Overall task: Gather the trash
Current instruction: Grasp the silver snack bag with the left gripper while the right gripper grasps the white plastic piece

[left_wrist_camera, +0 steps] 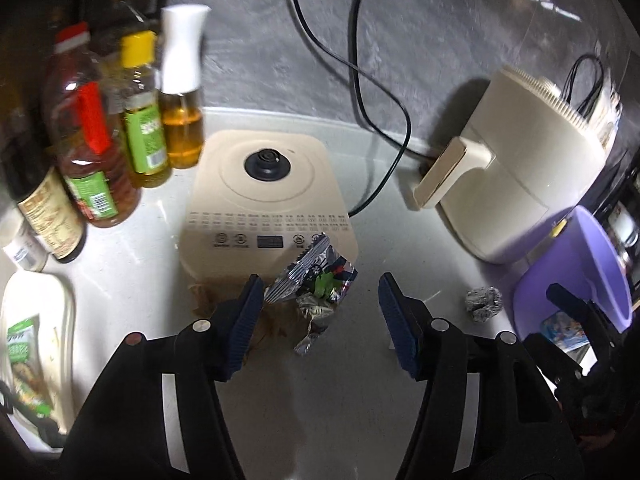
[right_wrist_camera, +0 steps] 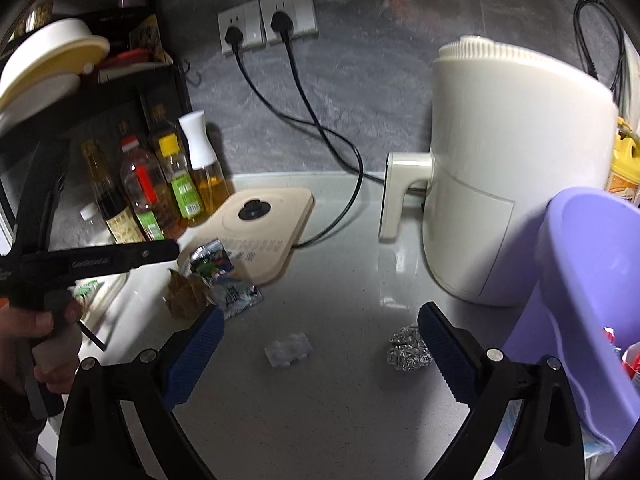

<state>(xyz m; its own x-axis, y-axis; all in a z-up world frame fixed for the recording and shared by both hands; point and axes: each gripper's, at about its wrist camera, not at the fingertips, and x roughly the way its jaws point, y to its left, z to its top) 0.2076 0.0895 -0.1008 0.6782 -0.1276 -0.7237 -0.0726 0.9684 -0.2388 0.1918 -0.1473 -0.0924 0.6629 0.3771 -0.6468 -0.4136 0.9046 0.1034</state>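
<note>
A crumpled silver snack wrapper point(left_wrist_camera: 316, 280) lies on the white counter in front of a beige cooker, over a brown scrap point(left_wrist_camera: 276, 320). My left gripper point(left_wrist_camera: 320, 300) is open, its blue pads on either side of the wrapper, not touching it. A ball of foil point(left_wrist_camera: 483, 304) lies to the right. In the right wrist view the wrapper point(right_wrist_camera: 226, 280), brown scrap point(right_wrist_camera: 188, 296), foil ball point(right_wrist_camera: 408, 348) and a small clear plastic piece point(right_wrist_camera: 288, 350) lie on the counter. My right gripper point(right_wrist_camera: 320, 344) is open and empty. A purple bin point(right_wrist_camera: 592, 300) holds some trash.
A beige cooker point(left_wrist_camera: 268, 196) and a white air fryer point(left_wrist_camera: 516, 176) stand at the back, with black cords point(left_wrist_camera: 360, 92) to wall sockets. Oil and sauce bottles point(left_wrist_camera: 120, 128) stand at the left. A white tray point(left_wrist_camera: 36, 340) holds a green packet. The purple bin point(left_wrist_camera: 576, 280) is at the right.
</note>
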